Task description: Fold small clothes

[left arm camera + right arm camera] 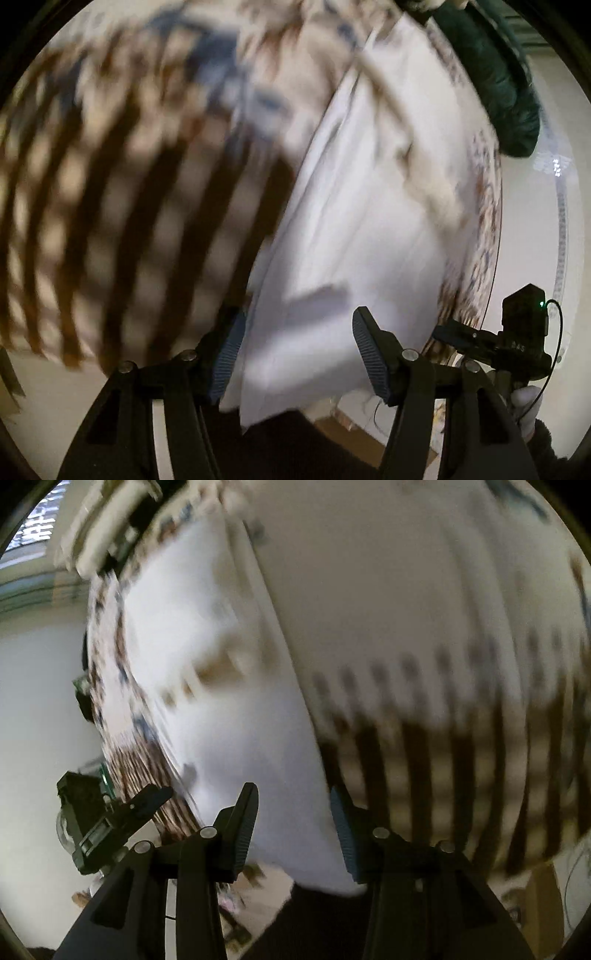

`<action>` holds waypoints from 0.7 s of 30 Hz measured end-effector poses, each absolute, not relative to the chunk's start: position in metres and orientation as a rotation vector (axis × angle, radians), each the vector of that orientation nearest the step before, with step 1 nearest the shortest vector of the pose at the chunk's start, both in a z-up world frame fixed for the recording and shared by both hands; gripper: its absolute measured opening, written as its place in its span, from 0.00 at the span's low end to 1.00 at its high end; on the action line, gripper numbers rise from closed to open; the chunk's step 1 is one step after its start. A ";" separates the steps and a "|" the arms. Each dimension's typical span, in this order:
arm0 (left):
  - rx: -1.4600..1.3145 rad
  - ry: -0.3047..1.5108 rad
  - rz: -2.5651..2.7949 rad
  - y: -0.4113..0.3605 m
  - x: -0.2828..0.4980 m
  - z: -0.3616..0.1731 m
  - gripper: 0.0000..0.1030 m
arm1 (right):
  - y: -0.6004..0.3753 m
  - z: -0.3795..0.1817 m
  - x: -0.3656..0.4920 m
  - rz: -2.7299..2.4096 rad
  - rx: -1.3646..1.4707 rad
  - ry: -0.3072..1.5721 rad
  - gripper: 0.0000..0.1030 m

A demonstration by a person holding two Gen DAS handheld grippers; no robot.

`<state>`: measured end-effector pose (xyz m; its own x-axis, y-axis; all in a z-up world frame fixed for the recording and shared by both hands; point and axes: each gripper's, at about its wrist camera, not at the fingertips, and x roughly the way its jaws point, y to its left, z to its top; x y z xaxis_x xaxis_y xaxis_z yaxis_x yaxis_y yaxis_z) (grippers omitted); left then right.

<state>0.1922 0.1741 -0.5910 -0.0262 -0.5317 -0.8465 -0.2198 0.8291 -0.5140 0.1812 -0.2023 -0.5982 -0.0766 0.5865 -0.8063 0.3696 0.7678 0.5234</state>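
Between your left gripper fingers and your right gripper fingers lies white cloth; both jaws stand spread, gripping nothing.

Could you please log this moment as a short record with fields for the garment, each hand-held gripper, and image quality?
garment: white cloth, lying on a brown-striped patterned cover
left hand-held gripper: jaws apart, cloth edge between the pads
right hand-held gripper: jaws apart, cloth edge between the pads
other item: dark green object at far edge
image quality: heavy motion blur in both views
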 end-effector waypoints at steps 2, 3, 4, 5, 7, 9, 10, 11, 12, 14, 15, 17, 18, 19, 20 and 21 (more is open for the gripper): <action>-0.602 1.625 -0.274 0.169 0.178 -0.601 0.56 | -0.195 -0.611 0.161 0.219 0.755 1.729 0.42; -0.593 1.637 -0.270 0.165 0.172 -0.607 0.56 | -0.191 -0.617 0.151 0.237 0.761 1.741 0.42; -0.585 1.647 -0.264 0.162 0.167 -0.610 0.56 | -0.187 -0.623 0.145 0.249 0.759 1.753 0.42; -0.585 1.649 -0.267 0.159 0.164 -0.613 0.56 | -0.183 -0.630 0.138 0.251 0.745 1.766 0.42; -0.578 1.632 -0.258 0.156 0.158 -0.615 0.56 | -0.177 -0.642 0.130 0.257 0.744 1.781 0.42; -0.580 1.608 -0.257 0.155 0.156 -0.612 0.53 | -0.173 -0.649 0.123 0.256 0.778 1.779 0.42; -0.581 1.598 -0.258 0.154 0.155 -0.610 0.47 | -0.170 -0.650 0.122 0.258 0.785 1.773 0.42; -0.583 1.589 -0.256 0.156 0.153 -0.608 0.25 | -0.169 -0.650 0.120 0.254 0.787 1.763 0.42; -0.593 1.580 -0.259 0.160 0.149 -0.605 0.08 | -0.171 -0.650 0.117 0.253 0.796 1.758 0.42; -0.622 1.558 -0.278 0.165 0.144 -0.598 0.06 | -0.172 -0.647 0.113 0.255 0.824 1.742 0.16; -0.633 1.544 -0.280 0.167 0.144 -0.593 0.05 | -0.178 -0.645 0.108 0.268 0.830 1.740 0.12; -0.655 1.526 -0.289 0.171 0.143 -0.584 0.05 | -0.184 -0.638 0.102 0.283 0.849 1.729 0.07; -0.683 1.519 -0.292 0.174 0.144 -0.578 0.05 | -0.185 -0.633 0.102 0.294 0.851 1.722 0.07; -0.714 1.505 -0.298 0.175 0.145 -0.572 0.04 | -0.187 -0.627 0.102 0.304 0.856 1.713 0.06; -0.747 1.488 -0.303 0.180 0.147 -0.563 0.04 | -0.189 -0.622 0.102 0.317 0.867 1.706 0.06; -0.774 1.477 -0.306 0.183 0.151 -0.556 0.04 | -0.192 -0.616 0.103 0.326 0.876 1.698 0.06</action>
